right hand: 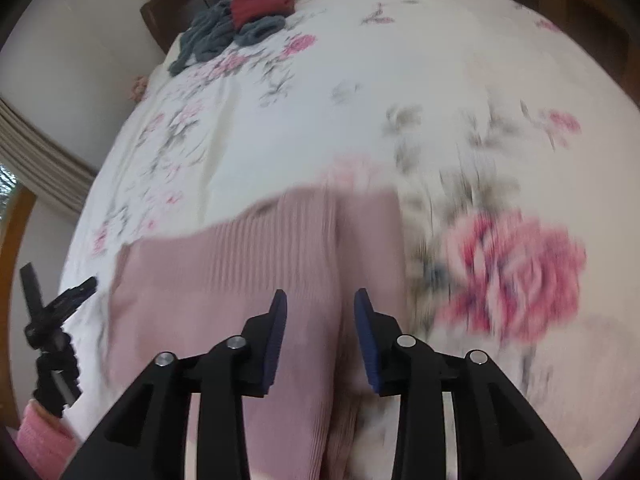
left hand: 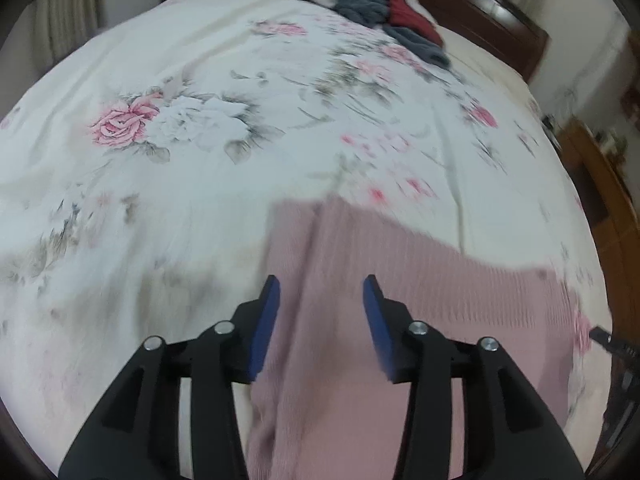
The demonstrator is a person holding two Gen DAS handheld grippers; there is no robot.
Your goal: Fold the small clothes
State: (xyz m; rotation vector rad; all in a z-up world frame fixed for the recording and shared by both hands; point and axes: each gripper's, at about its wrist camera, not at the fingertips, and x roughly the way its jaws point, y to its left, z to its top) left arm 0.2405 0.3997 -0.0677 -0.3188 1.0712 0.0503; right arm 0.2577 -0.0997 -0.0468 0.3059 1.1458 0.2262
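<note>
1. Both open: left gripper (left hand: 322,294) and right gripper (right hand: 320,306) hover with jaws apart, gripping nothing.
2. Pink ribbed garment (left hand: 400,288) lies flat on floral bedsheet (left hand: 200,60), lower centre of both frames.
3. Grey-red clothes pile (right hand: 240,20) upper left, right view.

Black grippers (left hand: 321,294) (right hand: 320,308), blue pads (left hand: 266,326); seemingly pink sleeve (right hand: 42,436).
</note>
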